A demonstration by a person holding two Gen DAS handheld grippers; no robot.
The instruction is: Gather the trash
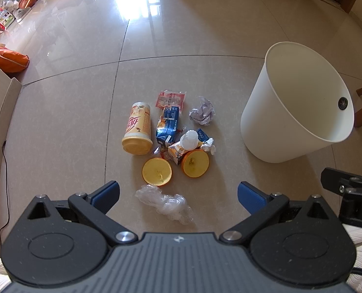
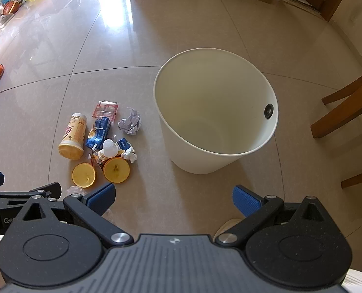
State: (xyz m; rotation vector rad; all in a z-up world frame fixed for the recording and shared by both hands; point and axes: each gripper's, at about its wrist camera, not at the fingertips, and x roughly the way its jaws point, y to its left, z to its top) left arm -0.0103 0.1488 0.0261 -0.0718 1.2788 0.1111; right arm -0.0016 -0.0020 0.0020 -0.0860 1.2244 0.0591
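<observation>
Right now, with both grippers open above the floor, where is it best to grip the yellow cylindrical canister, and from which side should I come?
Probably grip the yellow cylindrical canister across its middle, coming from above. It lies on its side on the tiled floor, its round wall free on the left; the blue snack packet lies close on its right. The left gripper is open and nearer.

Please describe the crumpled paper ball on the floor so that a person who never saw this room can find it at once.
Find the big white bin standing on the tiled floor; a small heap of trash lies beside it. The crumpled paper ball sits at the heap's edge nearest the bin, apart from the rest. It alone is pale grey-lilac, creased paper, not printed packaging or an orange lid.
</observation>
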